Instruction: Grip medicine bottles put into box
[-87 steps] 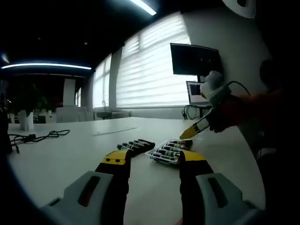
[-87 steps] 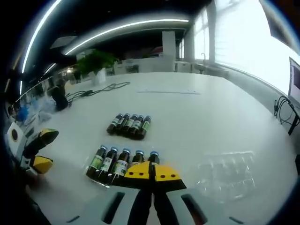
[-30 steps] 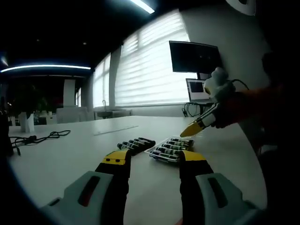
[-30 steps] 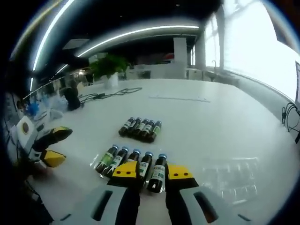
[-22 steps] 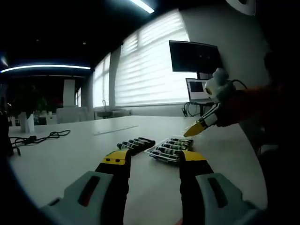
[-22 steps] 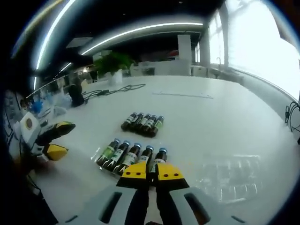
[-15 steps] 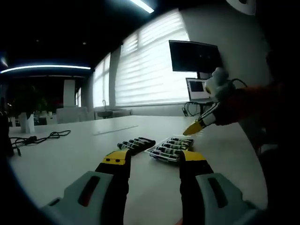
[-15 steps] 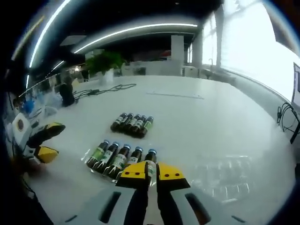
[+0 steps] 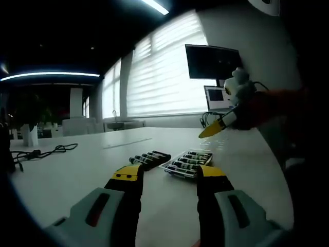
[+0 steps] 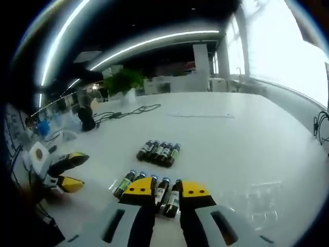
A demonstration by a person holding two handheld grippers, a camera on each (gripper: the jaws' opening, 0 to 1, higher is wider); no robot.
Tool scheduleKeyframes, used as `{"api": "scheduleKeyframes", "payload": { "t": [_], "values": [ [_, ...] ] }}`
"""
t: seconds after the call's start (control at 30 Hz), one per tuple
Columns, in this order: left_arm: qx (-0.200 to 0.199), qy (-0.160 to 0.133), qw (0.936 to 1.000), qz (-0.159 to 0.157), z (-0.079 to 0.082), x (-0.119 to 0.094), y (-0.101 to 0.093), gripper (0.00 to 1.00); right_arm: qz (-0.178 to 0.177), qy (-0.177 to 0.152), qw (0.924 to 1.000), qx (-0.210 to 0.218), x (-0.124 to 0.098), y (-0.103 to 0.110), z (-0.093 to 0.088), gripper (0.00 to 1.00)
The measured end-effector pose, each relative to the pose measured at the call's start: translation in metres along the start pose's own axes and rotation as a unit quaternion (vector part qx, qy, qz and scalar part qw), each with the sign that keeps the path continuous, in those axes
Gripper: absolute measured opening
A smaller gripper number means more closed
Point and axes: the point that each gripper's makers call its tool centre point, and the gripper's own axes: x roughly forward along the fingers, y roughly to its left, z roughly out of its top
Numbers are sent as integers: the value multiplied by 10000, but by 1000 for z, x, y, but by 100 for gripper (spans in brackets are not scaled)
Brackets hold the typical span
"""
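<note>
1. Fingers. The left gripper (image 9: 167, 180) had its yellow-tipped jaws spread wide and held nothing; it hovered low over the table, aimed at the bottles. The right gripper (image 10: 167, 194) had its jaws parted by about a bottle's width, poised above the last bottle of the near row; whether they touched it could not be told.
2. White table (image 10: 247, 139): the work surface carrying everything.
3. Clear plastic tray (image 10: 257, 198), in the right gripper view: it lay just beside the near row, and was probably the lid or a second half of the box.
4. Boxed row of medicine bottles (image 9: 186, 163): five lay side by side in a clear tray, so presumably were already packed.
5. Loose row of medicine bottles (image 10: 159, 152): five lay together on the bare table behind the boxed row, apparently awaiting pickup.
</note>
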Motion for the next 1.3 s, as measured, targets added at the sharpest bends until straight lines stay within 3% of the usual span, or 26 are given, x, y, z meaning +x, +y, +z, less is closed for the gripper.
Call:
{"api": "scheduleKeyframes", "payload": {
  "t": [0.2,0.4,0.6,0.87,0.97,1.17,1.3],
  "values": [
    [1,-12,10000,1,1,0,0,34,142,135,9987,-472,6,-4,14,19],
    [-4,-39,10000,30,2,-1,1,34,556,267,9965,-569,21,2,25,22],
    [-8,-42,10000,-19,2,0,-1,34,663,482,9959,-381,39,3,30,19],
    [-27,-57,10000,-44,2,-1,-2,34,884,1079,9902,117,66,10,31,21],
    [-34,-74,9999,-60,3,-1,-3,34,843,1362,9866,324,80,6,29,21],
    [-55,-124,9999,-60,4,-2,-2,34,560,1760,9828,-88,107,-8,25,17],
    [-48,-137,9998,-104,5,-3,-4,34,479,1998,9787,15,118,-6,22,15]
  ]
}}
